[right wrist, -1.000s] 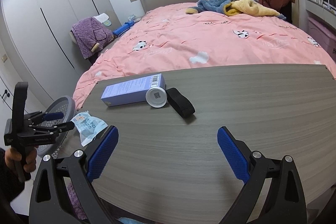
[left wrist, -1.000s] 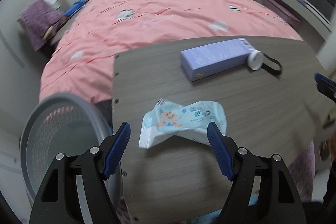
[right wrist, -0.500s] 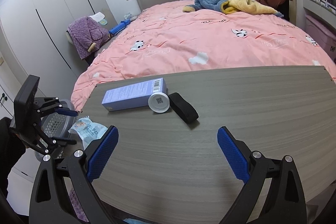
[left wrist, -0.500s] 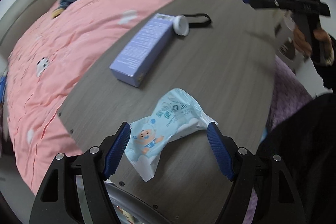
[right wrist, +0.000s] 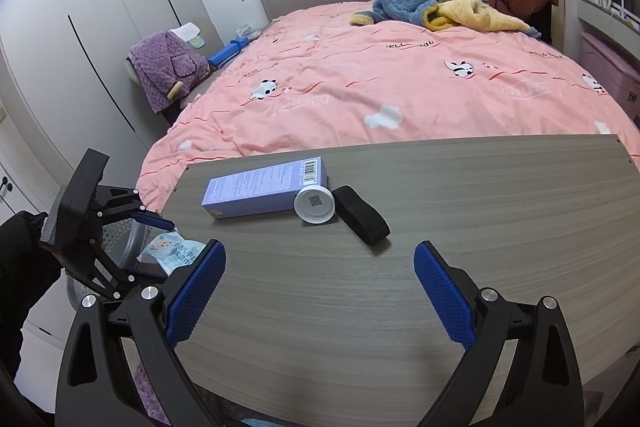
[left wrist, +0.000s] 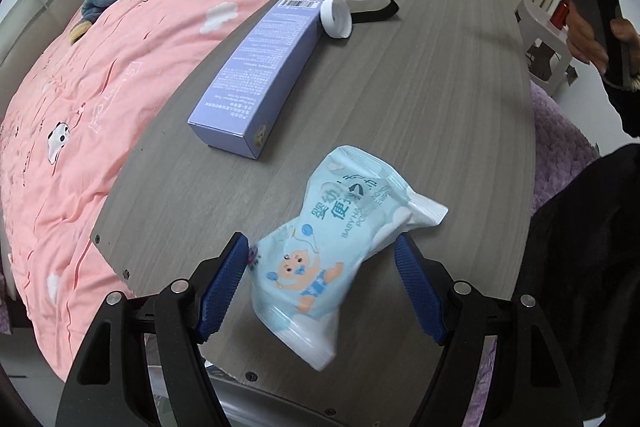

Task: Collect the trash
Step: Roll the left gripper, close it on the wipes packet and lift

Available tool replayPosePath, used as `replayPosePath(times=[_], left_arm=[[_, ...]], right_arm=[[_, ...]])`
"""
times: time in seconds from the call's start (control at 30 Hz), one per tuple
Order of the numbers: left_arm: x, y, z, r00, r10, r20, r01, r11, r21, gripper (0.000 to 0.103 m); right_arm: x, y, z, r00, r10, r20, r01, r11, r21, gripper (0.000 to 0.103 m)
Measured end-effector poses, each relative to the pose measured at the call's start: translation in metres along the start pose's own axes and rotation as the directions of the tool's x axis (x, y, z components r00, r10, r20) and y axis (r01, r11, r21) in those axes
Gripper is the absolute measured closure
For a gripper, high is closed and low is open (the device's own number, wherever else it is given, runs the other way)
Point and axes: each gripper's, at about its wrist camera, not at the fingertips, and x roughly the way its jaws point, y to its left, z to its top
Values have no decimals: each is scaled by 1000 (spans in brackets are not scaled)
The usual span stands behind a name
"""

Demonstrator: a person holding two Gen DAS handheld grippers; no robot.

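A crumpled light blue baby-wipes wrapper (left wrist: 340, 247) lies near the left end of the grey wooden table (left wrist: 440, 107). My left gripper (left wrist: 320, 287) is open, its blue fingers on either side of the wrapper, not clamped. From the right wrist view the wrapper (right wrist: 172, 253) shows between the left gripper's fingers (right wrist: 154, 221). A purple box (right wrist: 264, 187), a white round cap (right wrist: 314, 203) and a black strap (right wrist: 362, 215) lie mid-table. My right gripper (right wrist: 318, 297) is open and empty above the table's near side.
A grey mesh trash bin (right wrist: 120, 247) stands on the floor off the table's left end, partly hidden by the left gripper. A pink bed (right wrist: 400, 87) runs along the table's far side. A white stool (left wrist: 544, 27) stands beyond the right end.
My left gripper has swung round and moved in on the wrapper, which now sits deeper between its fingers. The right gripper has barely moved.
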Motion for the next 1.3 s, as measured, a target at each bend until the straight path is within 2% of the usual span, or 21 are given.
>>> replayPosePath(times=[0.1,0.23,0.37,0.43,0.53,0.6,0.7,0.87,0.93,1.0,1.3], left_arm=[[6,-1,2,1000,15,10,-15,1000,-18,31],[12,-7,6,998,70,10,-69,996,-56,31],[14,-12,9,992,122,17,-119,984,-136,31],[14,-14,10,990,142,19,-136,972,-193,36],[11,-21,14,987,157,32,-142,950,-279,49],[9,-26,16,986,162,43,-139,934,-330,52],[6,-33,16,984,169,61,-129,901,-414,54],[2,-48,13,969,237,76,-164,838,-520,57],[0,-54,11,958,280,65,-198,806,-558,59],[-3,-57,9,954,293,71,-191,772,-606,61],[-21,-69,2,901,427,69,-239,625,-743,62]], right_arm=[[0,0,0,1000,1,0,-1,1000,-1,10],[-1,0,0,1000,0,2,0,1000,-1,10],[0,-1,-1,1000,0,6,0,1000,3,10],[1,-2,-2,1000,3,6,-3,1000,9,10],[3,-6,-4,1000,6,3,-6,1000,17,10],[3,-9,-5,1000,8,1,-8,1000,19,10],[4,-12,-7,1000,9,3,-10,1000,25,10],[8,-19,-11,1000,7,-3,-7,1000,29,10],[11,-21,-13,1000,6,-8,-6,1000,28,10],[15,-23,-14,1000,4,-13,-3,1000,25,10],[38,-34,-14,999,-14,-42,13,1000,-17,10]])
